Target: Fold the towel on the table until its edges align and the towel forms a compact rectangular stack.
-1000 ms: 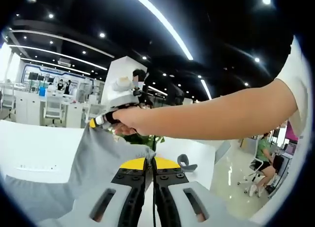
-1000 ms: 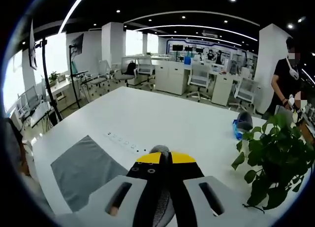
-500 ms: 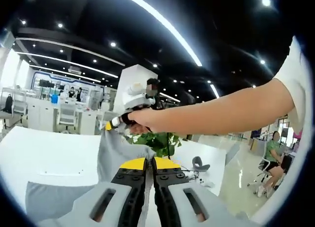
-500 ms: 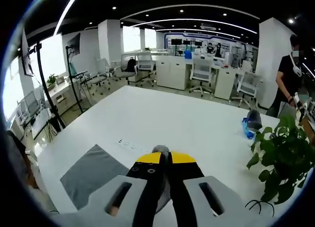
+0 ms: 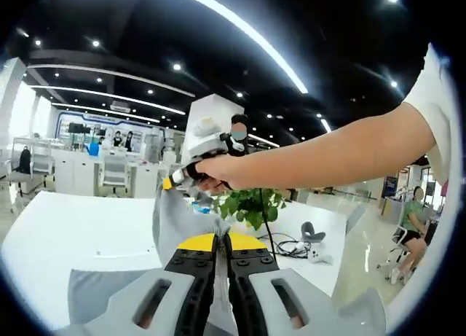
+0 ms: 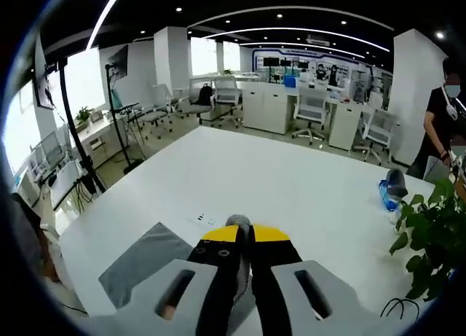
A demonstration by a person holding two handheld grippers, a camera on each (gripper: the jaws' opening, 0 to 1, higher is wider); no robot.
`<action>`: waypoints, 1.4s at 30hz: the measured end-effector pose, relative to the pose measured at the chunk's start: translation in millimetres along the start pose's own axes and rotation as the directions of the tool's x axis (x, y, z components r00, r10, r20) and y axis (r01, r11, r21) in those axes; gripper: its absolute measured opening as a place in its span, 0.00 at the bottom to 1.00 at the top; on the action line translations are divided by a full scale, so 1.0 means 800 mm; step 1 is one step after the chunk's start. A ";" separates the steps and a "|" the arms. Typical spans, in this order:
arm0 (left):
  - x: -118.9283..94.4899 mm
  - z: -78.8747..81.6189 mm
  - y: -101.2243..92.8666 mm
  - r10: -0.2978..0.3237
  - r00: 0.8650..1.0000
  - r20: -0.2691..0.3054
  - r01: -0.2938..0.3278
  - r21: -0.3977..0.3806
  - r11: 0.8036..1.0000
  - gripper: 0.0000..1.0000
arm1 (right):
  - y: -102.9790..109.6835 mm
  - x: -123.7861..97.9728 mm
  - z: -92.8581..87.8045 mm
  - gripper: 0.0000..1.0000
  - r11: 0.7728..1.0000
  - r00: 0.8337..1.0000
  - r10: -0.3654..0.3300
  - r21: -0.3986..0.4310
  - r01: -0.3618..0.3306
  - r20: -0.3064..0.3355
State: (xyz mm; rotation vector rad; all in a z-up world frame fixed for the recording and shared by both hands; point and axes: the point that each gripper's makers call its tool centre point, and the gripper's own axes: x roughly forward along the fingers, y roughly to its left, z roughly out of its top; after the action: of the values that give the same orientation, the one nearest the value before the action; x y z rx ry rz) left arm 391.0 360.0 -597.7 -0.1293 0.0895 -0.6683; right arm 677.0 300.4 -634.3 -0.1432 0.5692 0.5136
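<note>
A grey towel hangs lifted over the white table. My left gripper is shut on one edge of it, with cloth pinched between the yellow-tipped jaws. In the left gripper view the right gripper comes in held by a person's hand and is shut on an upper corner of the towel. In the right gripper view my right gripper is shut on grey cloth, and the towel's lower part lies flat on the table at lower left.
A potted green plant stands at the table's right edge, with a blue and grey object behind it. Cables and a small white device lie near the plant. Office chairs, desks and people fill the room beyond.
Both hands have swung, shifting both views. The towel stays pinched in both grippers; the right gripper and plant sit further right in the left gripper view.
</note>
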 end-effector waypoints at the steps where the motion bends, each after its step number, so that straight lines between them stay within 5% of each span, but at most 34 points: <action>1: -0.005 -0.003 0.008 0.009 1.000 -0.005 -0.009 0.003 1.000 0.04 | 0.007 0.006 0.001 0.02 1.000 1.000 0.005 -0.004 -0.005 -0.003; 21: -0.067 -0.046 0.090 0.118 0.992 -0.049 -0.119 -0.026 0.993 0.04 | 0.106 0.067 -0.002 0.03 0.996 0.996 0.072 -0.051 -0.075 -0.045; 31: -0.096 -0.104 0.126 0.183 0.974 -0.131 -0.187 -0.018 0.982 0.04 | 0.149 0.109 -0.029 0.03 0.991 0.991 0.099 -0.087 -0.106 -0.088; 42: -0.127 -0.144 0.163 0.236 0.955 -0.181 -0.251 -0.064 0.966 0.04 | 0.203 0.154 -0.056 0.03 0.978 0.982 0.129 -0.148 -0.149 -0.134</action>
State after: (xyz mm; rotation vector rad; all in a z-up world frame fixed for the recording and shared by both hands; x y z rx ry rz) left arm 377.2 514.2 -727.0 -0.1410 0.2962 -0.4270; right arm 663.0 481.2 -737.8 -0.2882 0.6631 0.6900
